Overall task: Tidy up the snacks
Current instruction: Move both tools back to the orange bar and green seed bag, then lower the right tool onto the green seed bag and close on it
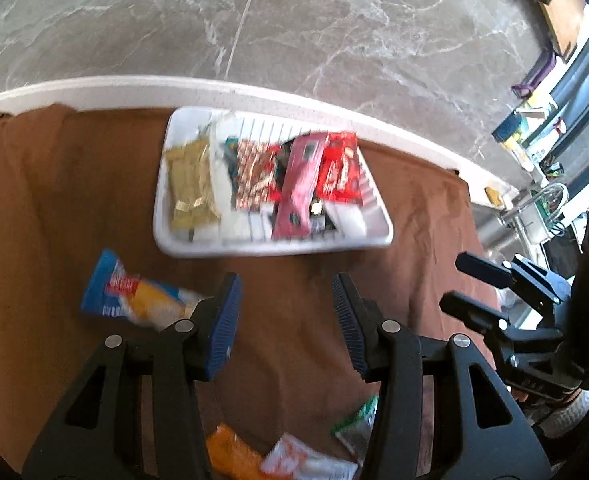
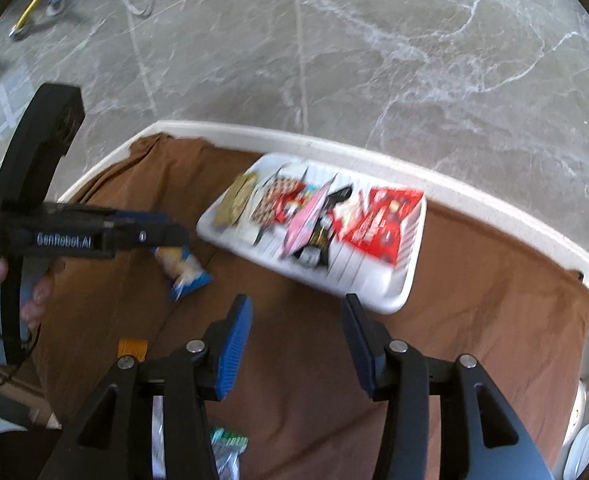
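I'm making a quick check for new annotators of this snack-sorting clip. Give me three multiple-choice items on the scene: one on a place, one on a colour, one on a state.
1. Where does the blue and orange snack packet lie?
A. in the tray
B. on the brown cloth
C. on the floor

2. What colour is the tray?
A. white
B. green
C. black

3. What is between the fingers of the left gripper?
A. a red packet
B. the tray's rim
C. nothing

Answers: 1 B, it lies on the brown cloth outside the tray. 2 A, its rim and ribbed floor are white. 3 C, only cloth shows in the gap between the blue pads.
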Tool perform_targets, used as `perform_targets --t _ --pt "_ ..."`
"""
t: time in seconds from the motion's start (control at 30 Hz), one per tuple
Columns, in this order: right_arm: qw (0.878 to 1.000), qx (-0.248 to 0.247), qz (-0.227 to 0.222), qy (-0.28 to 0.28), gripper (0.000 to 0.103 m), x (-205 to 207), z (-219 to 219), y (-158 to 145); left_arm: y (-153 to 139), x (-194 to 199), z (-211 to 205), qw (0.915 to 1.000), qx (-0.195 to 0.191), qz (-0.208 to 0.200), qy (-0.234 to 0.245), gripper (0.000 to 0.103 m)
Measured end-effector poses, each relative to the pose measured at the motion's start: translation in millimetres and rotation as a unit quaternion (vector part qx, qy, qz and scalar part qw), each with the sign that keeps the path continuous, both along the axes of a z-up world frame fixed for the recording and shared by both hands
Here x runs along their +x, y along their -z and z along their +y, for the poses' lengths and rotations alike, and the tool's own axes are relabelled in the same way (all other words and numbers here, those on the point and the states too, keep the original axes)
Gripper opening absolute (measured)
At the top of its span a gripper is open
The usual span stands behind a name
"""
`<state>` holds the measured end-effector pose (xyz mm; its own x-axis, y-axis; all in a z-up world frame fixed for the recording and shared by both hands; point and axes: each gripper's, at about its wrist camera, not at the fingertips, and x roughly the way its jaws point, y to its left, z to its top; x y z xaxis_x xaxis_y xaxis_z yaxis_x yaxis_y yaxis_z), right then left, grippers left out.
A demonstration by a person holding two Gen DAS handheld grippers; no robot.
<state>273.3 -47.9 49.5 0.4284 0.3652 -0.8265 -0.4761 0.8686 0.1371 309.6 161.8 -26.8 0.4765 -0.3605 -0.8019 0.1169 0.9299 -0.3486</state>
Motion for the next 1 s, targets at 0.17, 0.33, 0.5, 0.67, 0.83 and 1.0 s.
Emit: perform_targets --t 0.17,0.33,0.5,0.67,0.83,1.0 --pt "0.999 -0.012 0.035 -0.024 0.05 -45 15 20 18 -44 10 0.9995 0.003 0.03 -0.007 0.046" --pt "0.996 -0.035 0.068 -0.05 0.05 -83 28 48 44 -85 23 0.9974 0.002 0.068 -0.022 0.046" --pt "0.992 -0.051 0.09 -0.068 0.05 -105 37 70 67 -115 34 0.994 0.001 0.102 -0.039 0.046" --pt "0.991 -0.057 0.1 -0.069 0.05 -111 40 80 83 -133 40 0.9908 -0.007 0.126 -0.05 0.046" --pt "0.99 -0.069 0.099 -0.077 0.052 -115 46 86 95 -141 37 0.9887 -0.005 0.141 -0.05 0.046" --pt "0.988 -0.084 0.099 -0.085 0.052 -119 50 91 103 -141 29 0.9877 0.007 0.149 -0.046 0.046"
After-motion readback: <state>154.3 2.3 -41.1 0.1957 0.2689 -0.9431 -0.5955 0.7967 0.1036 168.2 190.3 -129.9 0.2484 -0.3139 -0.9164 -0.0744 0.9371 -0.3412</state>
